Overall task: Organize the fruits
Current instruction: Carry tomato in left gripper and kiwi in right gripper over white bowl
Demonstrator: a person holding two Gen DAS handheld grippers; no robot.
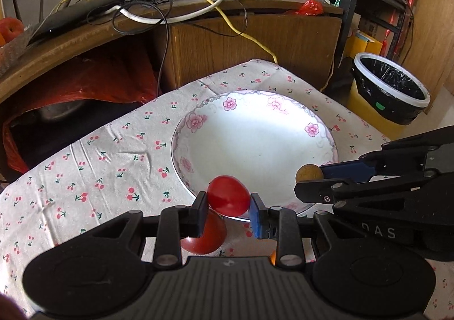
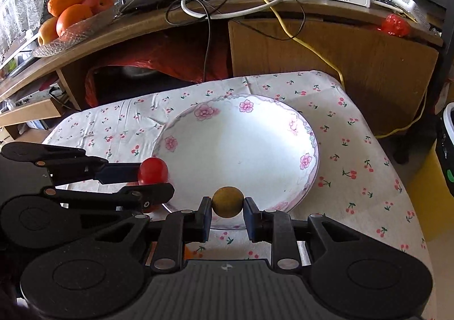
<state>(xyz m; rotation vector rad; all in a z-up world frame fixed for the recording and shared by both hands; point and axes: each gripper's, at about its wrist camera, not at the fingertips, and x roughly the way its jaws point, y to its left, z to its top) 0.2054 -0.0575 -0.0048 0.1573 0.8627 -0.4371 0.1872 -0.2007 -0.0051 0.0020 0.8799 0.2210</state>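
Your left gripper (image 1: pixel 229 210) is closed on a small red tomato (image 1: pixel 228 194), pinched between its two fingers just above the near rim of the plate (image 1: pixel 255 132). In the right wrist view the same gripper (image 2: pixel 159 179) enters from the left, and the tomato (image 2: pixel 152 170) sits at the plate's near-left edge. Directly under the left gripper a second, larger red fruit (image 1: pixel 207 237) rests on the cloth, partly hidden by the fingers; you cannot tell its kind. A sliver of something orange (image 1: pixel 273 258) shows beside it, too covered to identify.

Your right gripper (image 2: pixel 227 210) is clamped on a small round brown fruit (image 2: pixel 227 202), held over the near rim of the plate (image 2: pixel 241 147). In the left wrist view this gripper (image 1: pixel 308 181) reaches in from the right, with the brown fruit (image 1: pixel 308 173) at the plate's near-right edge. The two held fruits are apart, both at the near side of the plate.

The plate is white with pink flowers round its rim, and nothing lies in its bowl. It stands on the bench, which is covered by a white cherry-print cloth (image 2: pixel 354 155).

Farther right, beside the bench, stands a yellow bin (image 1: pixel 388 93) with a black liner. Beyond the bench, a wooden desk (image 2: pixel 326 59) carries tangled cables, and at its far left a glass dish (image 2: pixel 73 32) holds oranges (image 2: pixel 72 16).
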